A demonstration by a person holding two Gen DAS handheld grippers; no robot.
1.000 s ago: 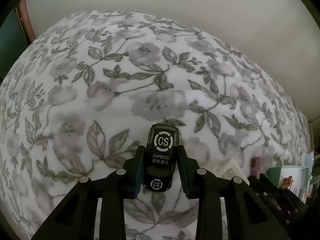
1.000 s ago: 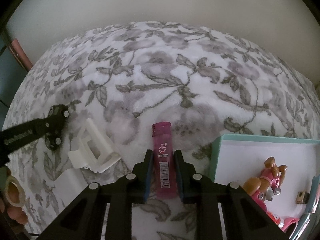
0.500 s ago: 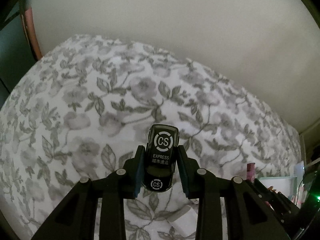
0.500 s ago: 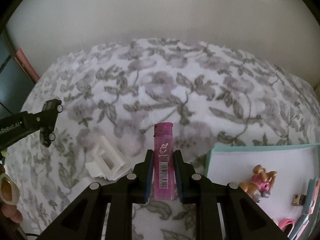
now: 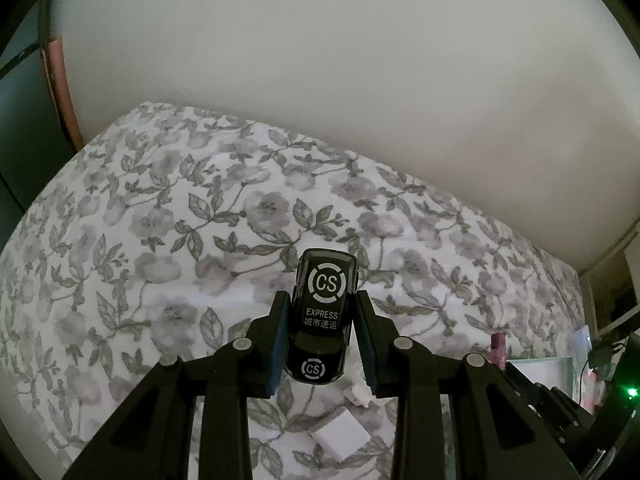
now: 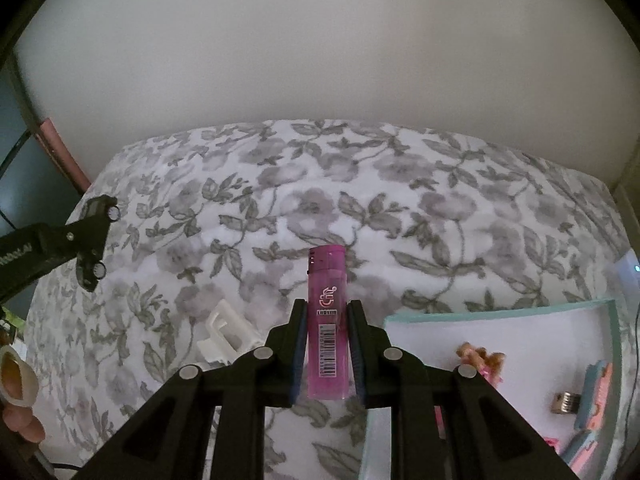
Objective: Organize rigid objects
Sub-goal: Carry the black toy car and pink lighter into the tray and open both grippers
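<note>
Your left gripper point(image 5: 322, 320) is clamped on the toy car point(image 5: 322, 316), w/ both blue pads pressed to its sides and almost no gap to spare. The car is black, "CS EXPRESS" printed on the roof, nose pointing away from you, held clear above the floral bedspread point(image 5: 180, 240). Below it on the spread lie a white block point(image 5: 340, 438) and part of a white clip point(image 5: 360, 394).

Your right gripper point(image 6: 327, 336) is pinched tight on the pink lighter point(image 6: 326, 324), jaws about as close as they go. The lighter stands lengthwise between the pads, barcode toward you, cap end sticking out past the tips, off the bedspread point(image 6: 360, 200).

Just right of it sits the tray point(image 6: 500, 312), teal rim, white inside. In the tray: a small toy figure point(image 6: 480, 360), a metal bit point(image 6: 566, 402) and a blue-pink piece point(image 6: 596, 396) at the far edge. Left of the lighter the white clip point(image 6: 228, 336) rests on the spread. The left gripper's arm point(image 6: 60, 240) shows at the left edge, w/ fingers point(image 6: 20, 420) in the lower corner.
</note>
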